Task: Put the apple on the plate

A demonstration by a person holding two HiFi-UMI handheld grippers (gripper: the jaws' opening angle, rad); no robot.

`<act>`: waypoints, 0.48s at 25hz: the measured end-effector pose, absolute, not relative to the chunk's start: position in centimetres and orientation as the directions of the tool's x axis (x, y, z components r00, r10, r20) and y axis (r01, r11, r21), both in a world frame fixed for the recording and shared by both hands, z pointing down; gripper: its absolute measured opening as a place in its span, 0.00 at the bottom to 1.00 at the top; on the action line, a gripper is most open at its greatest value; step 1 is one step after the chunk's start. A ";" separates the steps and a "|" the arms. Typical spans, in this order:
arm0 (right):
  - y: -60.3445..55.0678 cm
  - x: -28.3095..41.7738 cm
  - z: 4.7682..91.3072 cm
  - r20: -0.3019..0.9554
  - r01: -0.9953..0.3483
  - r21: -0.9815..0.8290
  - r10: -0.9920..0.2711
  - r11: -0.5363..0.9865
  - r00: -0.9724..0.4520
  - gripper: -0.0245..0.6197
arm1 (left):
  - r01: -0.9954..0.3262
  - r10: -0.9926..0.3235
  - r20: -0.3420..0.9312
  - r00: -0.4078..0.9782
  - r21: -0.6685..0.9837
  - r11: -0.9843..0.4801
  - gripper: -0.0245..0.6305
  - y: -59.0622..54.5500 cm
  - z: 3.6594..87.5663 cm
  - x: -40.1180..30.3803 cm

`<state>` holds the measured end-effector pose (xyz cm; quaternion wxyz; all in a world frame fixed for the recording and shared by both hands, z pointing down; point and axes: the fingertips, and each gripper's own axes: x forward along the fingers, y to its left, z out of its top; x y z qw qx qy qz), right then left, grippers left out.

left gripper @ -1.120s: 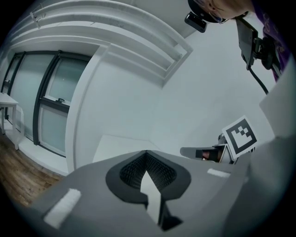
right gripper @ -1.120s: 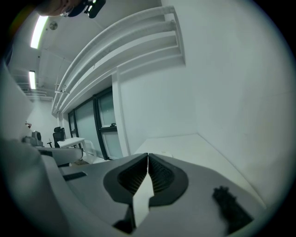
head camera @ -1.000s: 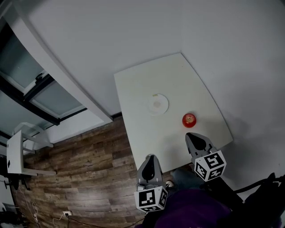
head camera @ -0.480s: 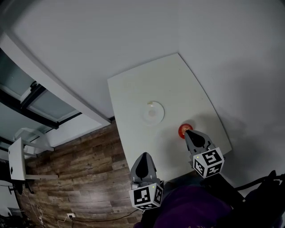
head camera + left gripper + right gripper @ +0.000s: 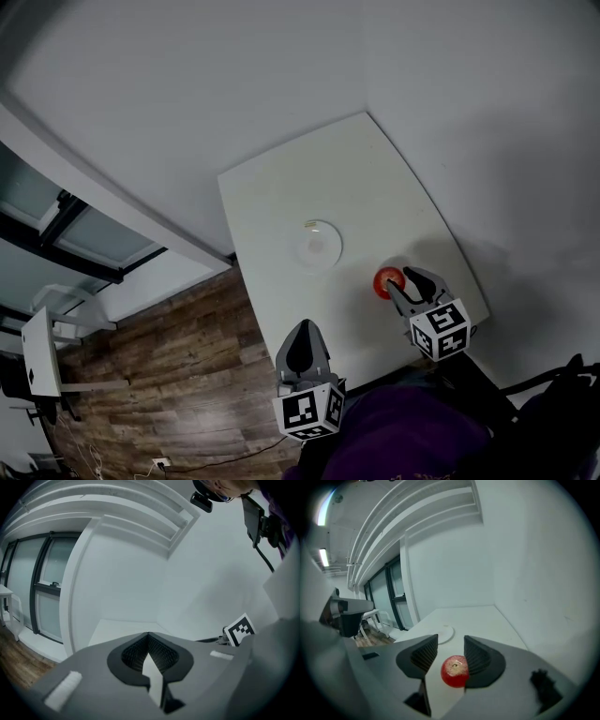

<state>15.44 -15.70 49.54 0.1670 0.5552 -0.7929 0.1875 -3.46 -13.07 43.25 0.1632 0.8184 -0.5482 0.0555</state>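
A red apple [image 5: 382, 281] rests on the white table [image 5: 281, 187] near its right front edge. The white plate [image 5: 315, 244] sits mid-table, left of and beyond the apple. My right gripper [image 5: 401, 279] is at the apple with its jaws opening. In the right gripper view the apple [image 5: 453, 671] lies between the jaws of the right gripper [image 5: 451, 642], close against the right-hand pad, and the plate [image 5: 443, 633] lies beyond. My left gripper [image 5: 302, 349] hangs at the table's front edge. It is shut with nothing in it, and its tips meet in the left gripper [image 5: 148, 635] view.
Wood floor [image 5: 169, 375] lies left of the table, with glass doors [image 5: 56, 234] and a small white side table [image 5: 36, 349] further left. White walls close in behind and to the right. The person's purple clothing [image 5: 403, 441] fills the bottom edge.
My right gripper has come forward and down to the apple, and its jaws have parted around it. The left gripper has drifted a little along the table's front edge.
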 end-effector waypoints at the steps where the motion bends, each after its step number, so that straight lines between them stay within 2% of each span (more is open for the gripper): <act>1: -15.9 15.6 49.7 0.476 -0.944 -0.106 -0.818 0.312 -0.324 0.31 | -0.913 -0.877 0.268 0.400 0.205 -0.354 0.04 -13.4 43.1 -3.5; 12: -15.9 15.1 53.5 0.563 -0.926 0.008 -0.768 0.376 -0.307 0.55 | -0.890 -0.853 0.268 0.449 0.220 -0.399 0.04 -15.2 43.1 -4.5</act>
